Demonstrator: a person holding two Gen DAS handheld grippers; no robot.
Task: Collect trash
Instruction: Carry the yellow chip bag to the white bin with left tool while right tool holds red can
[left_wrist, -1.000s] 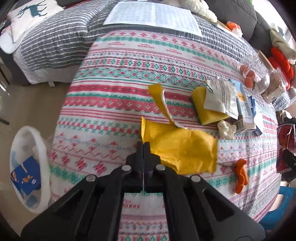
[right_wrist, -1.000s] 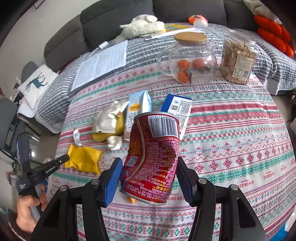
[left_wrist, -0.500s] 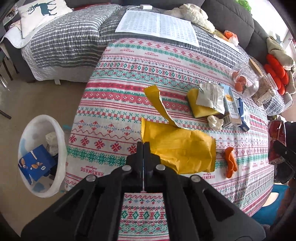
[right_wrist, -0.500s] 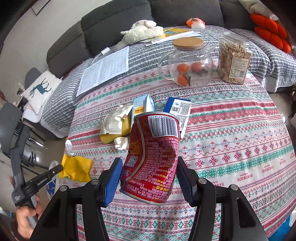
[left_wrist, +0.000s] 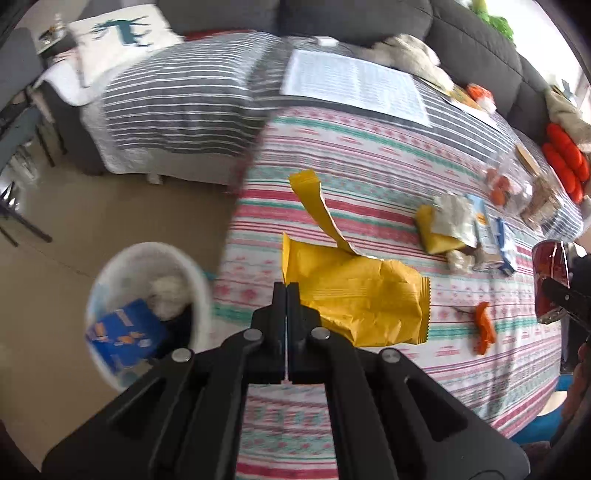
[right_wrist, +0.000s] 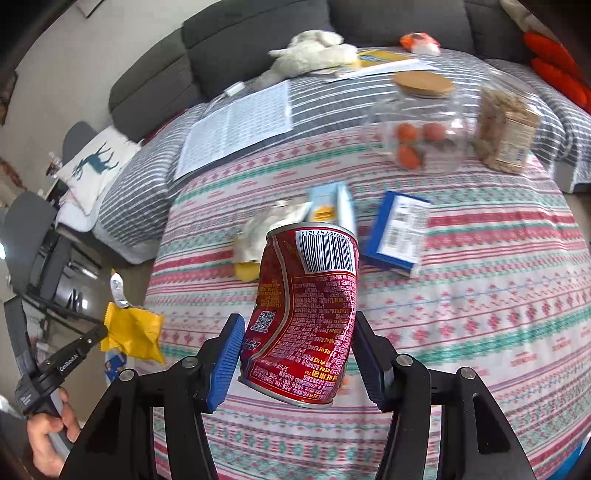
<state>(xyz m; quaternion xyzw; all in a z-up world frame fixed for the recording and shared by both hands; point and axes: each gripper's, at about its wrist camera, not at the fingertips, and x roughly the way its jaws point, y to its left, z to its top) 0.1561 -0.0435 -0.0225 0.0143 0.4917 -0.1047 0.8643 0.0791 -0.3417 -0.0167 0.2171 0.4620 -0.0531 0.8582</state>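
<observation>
The left gripper has its two black fingers pressed together on the corner of a crumpled yellow wrapper, which hangs off the tips with a torn strip curling up toward 12 o'clock. From the right wrist view the same wrapper dangles past the edge of the table, out at 9 o'clock, with the person's left hand gripping the handle below it. Down on the floor at 8 o'clock of the left view stands a white trash bin with a blue box and some crumpled white paper inside. The right gripper pinches a dented red can between its blue-padded fingers, held upright above the patterned tablecloth. Behind the can, toward 12 o'clock, lie a small milk carton, a blue-and-white box and a crumpled silver bag over another yellow wrapper. Farther back at 1 o'clock sit a glass jar with a cork lid holding orange fruit, and a jar of nuts just beside it. An orange scrap lies on the cloth at 3 o'clock in the left view.
</observation>
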